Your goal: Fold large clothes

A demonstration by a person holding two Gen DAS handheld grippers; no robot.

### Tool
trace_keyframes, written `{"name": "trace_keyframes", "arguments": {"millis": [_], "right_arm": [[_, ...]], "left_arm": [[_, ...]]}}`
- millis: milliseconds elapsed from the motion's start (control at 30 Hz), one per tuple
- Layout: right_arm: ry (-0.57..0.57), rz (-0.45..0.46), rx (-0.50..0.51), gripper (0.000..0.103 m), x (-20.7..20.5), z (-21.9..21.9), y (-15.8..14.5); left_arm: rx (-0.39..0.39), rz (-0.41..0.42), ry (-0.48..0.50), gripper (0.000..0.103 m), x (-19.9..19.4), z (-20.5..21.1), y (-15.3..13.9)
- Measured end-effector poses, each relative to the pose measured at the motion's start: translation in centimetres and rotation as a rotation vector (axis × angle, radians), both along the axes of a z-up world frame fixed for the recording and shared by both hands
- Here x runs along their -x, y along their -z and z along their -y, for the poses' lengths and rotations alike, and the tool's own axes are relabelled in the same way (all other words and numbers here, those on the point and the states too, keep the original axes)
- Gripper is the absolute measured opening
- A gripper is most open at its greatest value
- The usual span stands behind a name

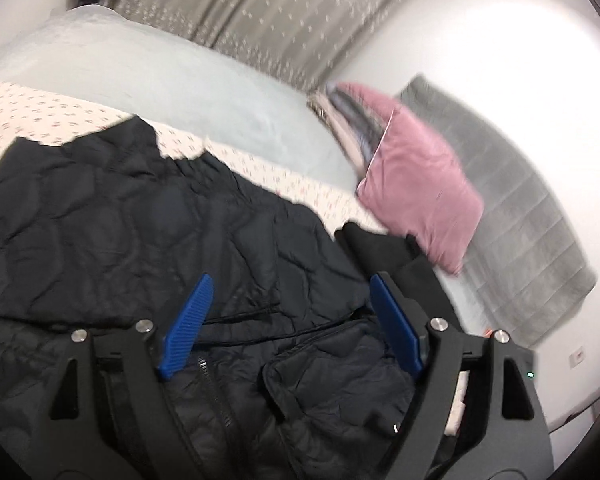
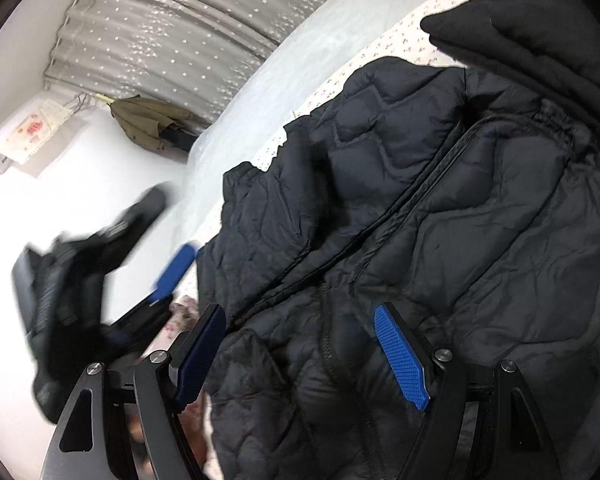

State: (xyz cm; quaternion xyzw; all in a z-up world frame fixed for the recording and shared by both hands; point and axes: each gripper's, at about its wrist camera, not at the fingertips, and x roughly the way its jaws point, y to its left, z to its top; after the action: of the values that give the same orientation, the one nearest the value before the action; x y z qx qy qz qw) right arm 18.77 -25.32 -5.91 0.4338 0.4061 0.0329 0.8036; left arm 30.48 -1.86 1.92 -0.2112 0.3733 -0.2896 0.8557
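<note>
Black quilted jacket spread across the bed, zipper showing. Left gripper and right gripper hover above it, jaws wide, seemingly holding nothing.

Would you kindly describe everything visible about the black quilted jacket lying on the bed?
The black quilted jacket is a puffy, slightly shiny garment stitched in wavy, rounded panels. It lies spread and creased on the floral bedsheet, its front zipper running down the middle, with a pocket flap showing near the left claw. Another black garment overlaps its far edge. Both the left claw and the right claw hang open above it, gripping nothing.
</note>
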Motion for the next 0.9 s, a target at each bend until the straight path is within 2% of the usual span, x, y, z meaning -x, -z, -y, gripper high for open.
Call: {"name": "trace_keyframes", "arguments": {"millis": [100,200,267,367,467,567,633,700,733,767,833,900], "right_arm": [[-0.016,0.003,0.059,0.078,-0.3,-0.5,-0.4],[-0.028,0.019,0.122,0.078,-0.7,-1.1,-1.0],[-0.034,0.035,0.178,0.078,-1.4,-1.8,-1.7],[-0.125,0.083,0.243,0.078,-4.0,-3.5,-3.0],[-0.224,0.124,0.333,0.078,-8.3,-5.4,-3.6],[-0.307,0.101,0.412,0.078,-12.6,-6.5,-1.3],[-0.330,0.018,0.458,0.078,-15.3,-6.8,2.4],[-0.362,-0.067,0.463,0.078,-16.7,-6.6,6.3],[-0.374,-0.054,0.486,0.078,-16.8,-6.6,7.5],[-0.378,-0.032,0.511,0.078,-16.7,-6.8,7.5],[-0.405,-0.072,0.546,0.078,-16.5,-7.2,6.6],[-0.416,-0.056,0.523,0.078,-15.4,-6.9,4.2]], "left_arm": [[-0.003,0.023,-0.104,0.085,1.2,-3.4,-0.1],[-0.055,0.034,-0.177,0.085,2.9,-7.0,1.0],[-0.099,0.008,-0.227,0.085,3.9,-9.2,2.3],[-0.102,-0.065,-0.286,0.085,5.6,-12.6,4.6],[-0.114,-0.101,-0.353,0.085,7.1,-14.7,6.3],[-0.177,-0.145,-0.383,0.085,8.4,-15.9,8.4],[-0.222,-0.166,-0.388,0.085,9.0,-16.3,9.4],[-0.253,-0.188,-0.402,0.085,9.3,-16.5,10.1],[-0.267,-0.193,-0.404,0.085,9.5,-16.6,10.3],[-0.280,-0.189,-0.404,0.085,9.7,-16.8,10.3],[-0.304,-0.173,-0.409,0.085,10.7,-17.2,10.1],[-0.318,-0.163,-0.420,0.085,11.7,-17.5,9.7]]}}
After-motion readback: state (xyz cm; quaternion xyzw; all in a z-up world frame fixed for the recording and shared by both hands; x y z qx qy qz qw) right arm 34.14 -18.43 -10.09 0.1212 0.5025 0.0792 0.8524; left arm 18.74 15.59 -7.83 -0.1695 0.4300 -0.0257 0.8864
